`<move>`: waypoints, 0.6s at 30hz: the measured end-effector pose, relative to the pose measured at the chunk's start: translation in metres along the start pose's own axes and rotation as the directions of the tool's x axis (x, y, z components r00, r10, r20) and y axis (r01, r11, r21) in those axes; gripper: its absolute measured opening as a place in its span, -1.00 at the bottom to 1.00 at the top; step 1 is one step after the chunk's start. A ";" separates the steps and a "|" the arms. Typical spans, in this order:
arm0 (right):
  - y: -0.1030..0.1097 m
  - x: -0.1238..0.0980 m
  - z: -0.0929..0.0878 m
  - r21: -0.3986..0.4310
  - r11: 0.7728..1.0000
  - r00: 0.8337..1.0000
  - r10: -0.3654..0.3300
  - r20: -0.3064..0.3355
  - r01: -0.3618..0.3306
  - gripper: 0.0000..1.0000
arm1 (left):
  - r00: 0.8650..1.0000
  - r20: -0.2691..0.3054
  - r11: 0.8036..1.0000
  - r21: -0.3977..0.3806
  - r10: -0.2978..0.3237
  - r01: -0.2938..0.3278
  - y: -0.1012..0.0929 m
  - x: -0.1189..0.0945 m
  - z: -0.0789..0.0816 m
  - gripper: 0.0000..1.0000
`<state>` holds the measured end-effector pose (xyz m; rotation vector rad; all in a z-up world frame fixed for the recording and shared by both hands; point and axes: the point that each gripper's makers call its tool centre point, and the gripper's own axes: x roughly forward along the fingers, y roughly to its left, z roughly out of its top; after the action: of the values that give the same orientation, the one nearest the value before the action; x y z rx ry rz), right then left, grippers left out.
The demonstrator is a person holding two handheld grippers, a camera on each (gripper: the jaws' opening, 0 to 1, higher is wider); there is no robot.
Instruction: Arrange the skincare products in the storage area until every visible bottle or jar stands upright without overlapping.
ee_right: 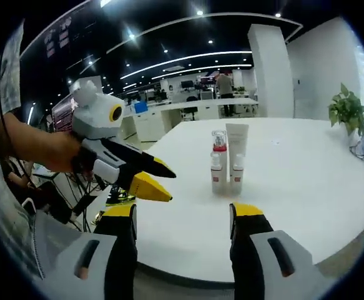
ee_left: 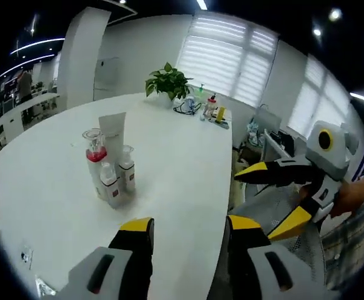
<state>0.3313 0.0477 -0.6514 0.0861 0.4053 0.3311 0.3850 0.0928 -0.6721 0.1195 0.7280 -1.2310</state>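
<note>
Nearest in the left gripper view: left yellow-tipped grey gripper (ee_left: 189, 232), jaws wide apart, nothing held. In the right gripper view: right yellow-tipped grey gripper (ee_right: 183, 220), likewise spread and empty. Both well short of the products. Further out, at about 11 o'clock from the left jaws, on the broad white oval counter (ee_left: 182, 162): a tight cluster of a white flat tube (ee_left: 113, 132), a clear red-banded pump bottle (ee_left: 96, 156) and two small clear white-capped bottles (ee_left: 118, 175). All four seemingly upright and side by side, touching or nearly so; overlap impossible to rule out. Judged near done, with little left but a check of spacing. Beyond, at 12 o'clock, a leafy green potted plant (ee_left: 167, 81), then white blinds, desks and ceiling strip lights of an open office.
</note>
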 end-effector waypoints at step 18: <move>0.023 0.028 -0.013 -0.199 0.980 0.996 0.001 -0.086 -0.018 0.00 | 0.936 -0.046 0.920 -0.175 0.348 -0.351 0.111 -0.096 -0.066 0.24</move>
<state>0.3431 0.0790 -0.6698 -0.1232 0.4542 0.3840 0.4411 0.2407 -0.7019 0.1030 0.7891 -0.8189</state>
